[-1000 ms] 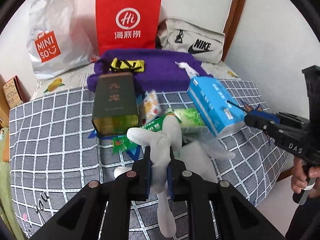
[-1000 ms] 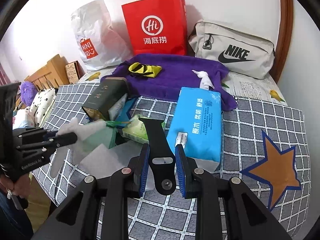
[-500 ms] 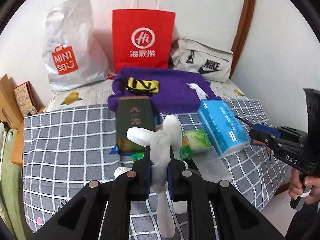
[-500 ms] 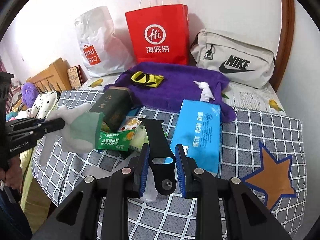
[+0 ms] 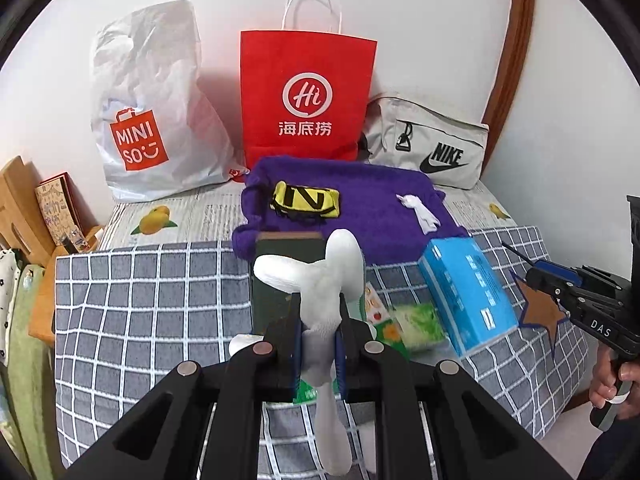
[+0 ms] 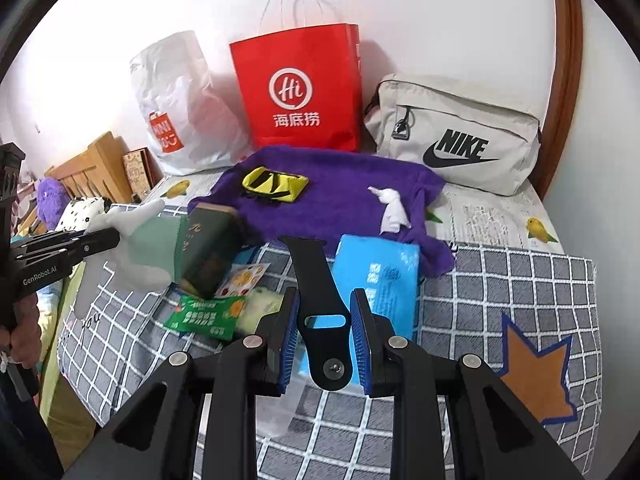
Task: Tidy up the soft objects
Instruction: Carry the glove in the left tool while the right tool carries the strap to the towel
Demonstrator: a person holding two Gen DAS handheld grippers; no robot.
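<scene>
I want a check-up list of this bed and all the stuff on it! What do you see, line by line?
Surface: bed with a grey checked blanket and a purple towel at the back.
Job's things: white glove and black strap, both held; yellow pouch and small white cloth on the towel.
Clutter: blue tissue pack, dark green box, green packets.
Grippers: left gripper shut on the glove; right gripper shut on the strap.
Cables: nothing seen.
Surroundings: red paper bag, white plastic bag, grey Nike bag against the wall.
</scene>
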